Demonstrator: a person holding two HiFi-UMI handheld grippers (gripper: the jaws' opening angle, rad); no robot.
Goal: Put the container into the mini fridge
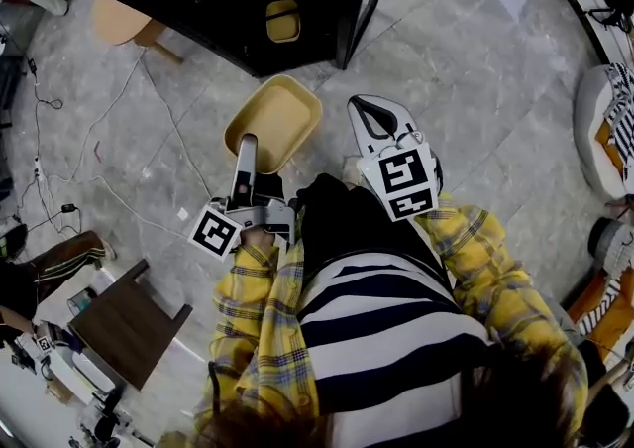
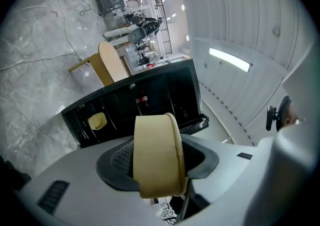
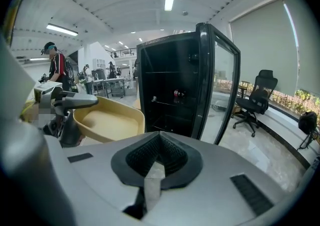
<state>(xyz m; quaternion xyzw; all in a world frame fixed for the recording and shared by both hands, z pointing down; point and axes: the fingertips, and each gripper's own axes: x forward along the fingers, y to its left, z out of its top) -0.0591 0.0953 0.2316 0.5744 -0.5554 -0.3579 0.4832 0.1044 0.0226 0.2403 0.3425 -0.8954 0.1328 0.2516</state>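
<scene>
My left gripper (image 1: pixel 246 145) is shut on the near wall of a tan, shallow container (image 1: pixel 273 119), which it holds out over the floor in front of the black mini fridge (image 1: pixel 198 0). In the left gripper view the container's wall (image 2: pixel 156 157) stands edge-on between the pads, with the fridge (image 2: pixel 150 100) beyond. The fridge's glass door (image 1: pixel 369 0) stands open. A second tan container (image 1: pixel 282 20) lies inside on a shelf. My right gripper (image 1: pixel 374 121) hangs beside the held container, shut and holding nothing; its pads (image 3: pixel 159 157) meet, and the container (image 3: pixel 107 122) shows at its left.
A light wooden chair (image 1: pixel 124 20) stands left of the fridge. Cables (image 1: pixel 109 119) trail over the grey stone floor. A dark brown table (image 1: pixel 124 322) is at the lower left. An office chair (image 3: pixel 257 97) stands beyond the door. A person (image 3: pixel 56 67) stands far left.
</scene>
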